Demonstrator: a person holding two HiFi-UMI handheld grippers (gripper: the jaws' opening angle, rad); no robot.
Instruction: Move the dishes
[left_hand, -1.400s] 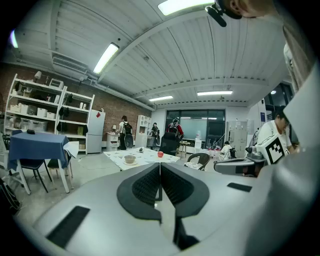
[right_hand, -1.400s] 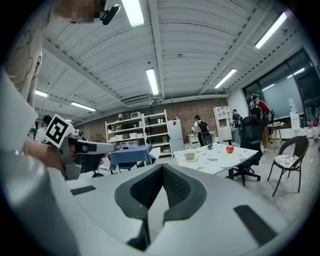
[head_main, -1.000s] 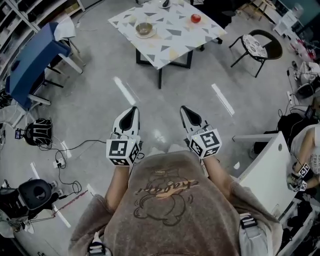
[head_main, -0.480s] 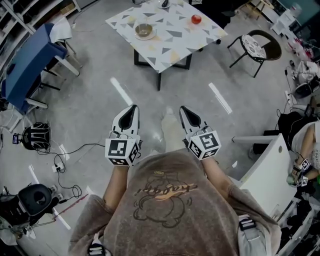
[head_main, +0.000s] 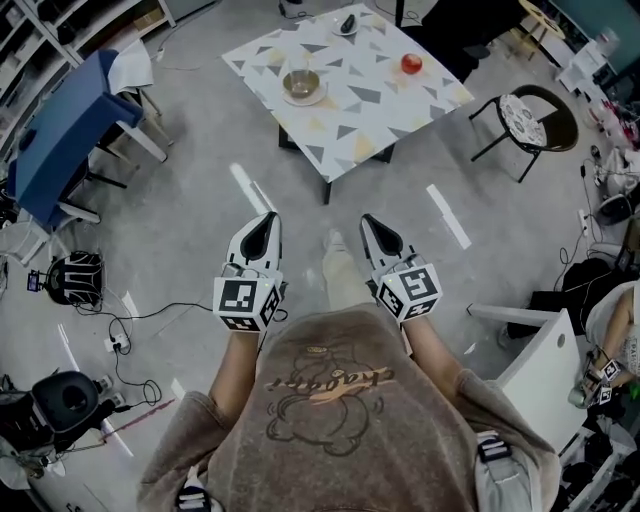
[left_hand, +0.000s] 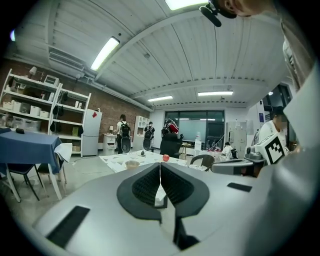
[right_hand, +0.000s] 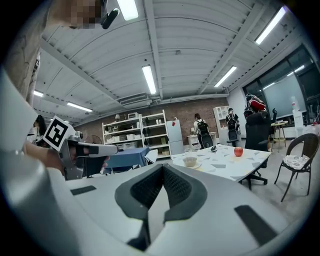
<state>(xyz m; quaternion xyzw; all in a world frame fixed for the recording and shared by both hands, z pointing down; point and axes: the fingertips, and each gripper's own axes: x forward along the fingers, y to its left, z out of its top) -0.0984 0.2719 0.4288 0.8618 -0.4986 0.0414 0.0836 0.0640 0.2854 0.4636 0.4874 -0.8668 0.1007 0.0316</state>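
Left tongs (head_main: 266, 220) and right tongs (head_main: 369, 220) are both clenched on nothing, side by side at mid-frame. At upper centre the patterned counter (head_main: 365, 105) carries a bowl (head_main: 301, 85) and an apple (head_main: 411, 63). A chair (head_main: 537, 112) flanks it at right and a blue table (head_main: 58, 135) at upper left, with open floor (head_main: 200, 215) between.

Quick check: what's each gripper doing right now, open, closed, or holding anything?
Left gripper: closed, jaws together, nothing held.
Right gripper: closed, jaws together, nothing held.
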